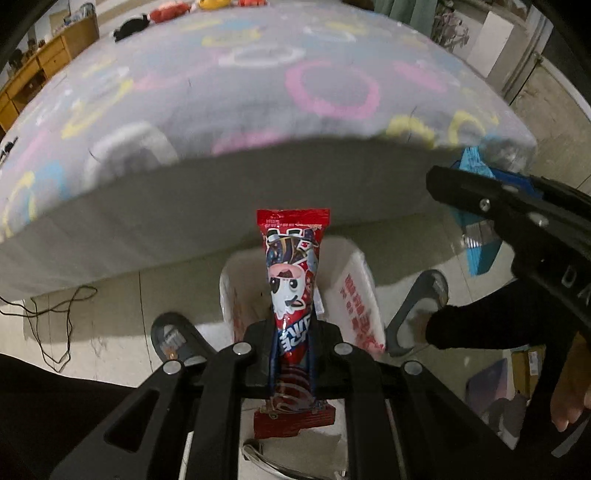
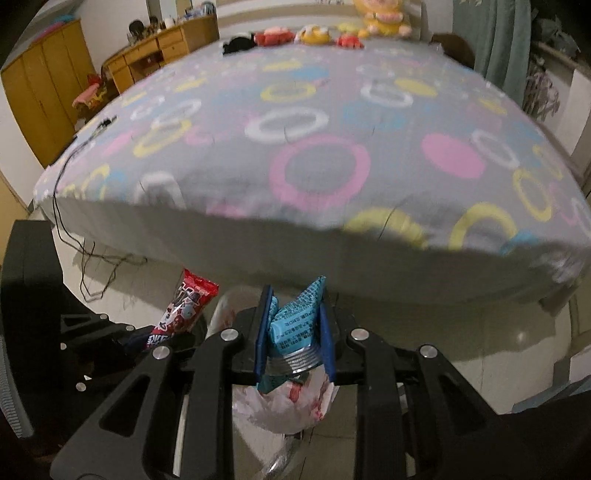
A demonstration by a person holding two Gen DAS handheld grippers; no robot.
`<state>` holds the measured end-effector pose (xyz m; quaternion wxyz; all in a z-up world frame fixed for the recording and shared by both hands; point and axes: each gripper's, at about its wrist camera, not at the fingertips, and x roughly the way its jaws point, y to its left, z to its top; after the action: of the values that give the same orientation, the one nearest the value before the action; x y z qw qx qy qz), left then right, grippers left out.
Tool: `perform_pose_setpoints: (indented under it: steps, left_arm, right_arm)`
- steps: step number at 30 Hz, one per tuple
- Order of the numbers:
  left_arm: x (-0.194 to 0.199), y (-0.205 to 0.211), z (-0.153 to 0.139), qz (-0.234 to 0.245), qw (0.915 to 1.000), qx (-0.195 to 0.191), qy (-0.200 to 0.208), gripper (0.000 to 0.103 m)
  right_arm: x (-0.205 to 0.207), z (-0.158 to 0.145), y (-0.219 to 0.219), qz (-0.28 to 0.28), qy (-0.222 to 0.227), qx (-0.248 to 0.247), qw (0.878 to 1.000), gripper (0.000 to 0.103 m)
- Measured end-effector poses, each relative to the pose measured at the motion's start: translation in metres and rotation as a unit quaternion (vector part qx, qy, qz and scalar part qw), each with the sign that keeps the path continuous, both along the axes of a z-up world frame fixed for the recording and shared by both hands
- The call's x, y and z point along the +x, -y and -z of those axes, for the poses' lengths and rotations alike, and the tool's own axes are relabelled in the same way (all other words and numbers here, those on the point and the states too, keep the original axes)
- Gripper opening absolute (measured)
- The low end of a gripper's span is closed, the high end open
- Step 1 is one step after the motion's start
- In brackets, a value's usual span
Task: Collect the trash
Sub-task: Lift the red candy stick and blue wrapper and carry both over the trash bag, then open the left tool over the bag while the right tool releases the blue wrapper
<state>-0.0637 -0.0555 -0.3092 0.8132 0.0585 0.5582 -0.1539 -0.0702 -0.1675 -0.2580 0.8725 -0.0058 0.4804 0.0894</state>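
Observation:
My left gripper (image 1: 291, 354) is shut on a long red snack wrapper (image 1: 293, 273) with a cartoon face, held upright above a white plastic trash bag (image 1: 354, 295) on the floor. My right gripper (image 2: 295, 332) is shut on a crumpled blue wrapper (image 2: 295, 317), held over the same white bag (image 2: 288, 410). In the left wrist view the right gripper's black arm and its blue wrapper (image 1: 476, 221) show at the right. In the right wrist view the red wrapper (image 2: 184, 306) shows at the left.
A bed with a grey ring-patterned cover (image 2: 314, 147) fills the view ahead, its edge just beyond the bag. Plush toys (image 2: 314, 33) line the far end. Wooden drawers (image 2: 166, 48) stand at the left. Black cables (image 1: 55, 325) and grey slippers (image 1: 421, 306) lie on the tiled floor.

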Motion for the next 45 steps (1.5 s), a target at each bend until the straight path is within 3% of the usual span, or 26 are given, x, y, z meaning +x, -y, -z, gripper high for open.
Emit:
perform_pose_setpoints:
  steps: [13,29,30,31,32,33,34,37,45]
  left_arm:
    - [0.018,0.000,0.079,-0.029,0.9943,0.008,-0.102,0.013]
    - [0.032,0.003,0.136,-0.037,0.9862,0.020,-0.160,0.013]
    - [0.032,0.003,0.139,-0.037,0.9856,0.022,-0.164,0.015]
    - [0.033,0.002,0.143,-0.039,0.9847,0.021,-0.169,0.025]
    - [0.034,0.001,0.146,-0.041,0.9840,0.019,-0.172,0.036]
    - [0.034,0.000,0.149,-0.043,0.9833,0.018,-0.176,0.068]
    - [0.034,-0.002,0.151,-0.047,0.9820,0.018,-0.182,0.087]
    - [0.032,-0.007,0.154,-0.050,0.9809,0.024,-0.186,0.094]
    - [0.033,-0.017,0.153,-0.067,0.9799,0.016,-0.187,0.094]
  right_arm:
    - [0.033,0.104,-0.009,0.002,-0.098,-0.006,0.995,0.024]
    - [0.067,0.162,-0.017,0.010,-0.169,0.008,0.985,0.026]
    - [0.068,0.166,-0.016,0.011,-0.176,0.013,0.984,0.026]
    - [0.069,0.170,-0.015,0.012,-0.184,0.017,0.983,0.033]
    - [0.069,0.173,-0.015,0.013,-0.189,0.017,0.982,0.050]
    - [0.069,0.177,-0.014,0.016,-0.193,0.015,0.981,0.063]
    - [0.068,0.178,-0.014,0.018,-0.195,0.014,0.981,0.082]
    - [0.068,0.179,-0.010,0.024,-0.203,0.025,0.979,0.082]
    - [0.069,0.178,-0.006,0.035,-0.205,0.025,0.978,0.083]
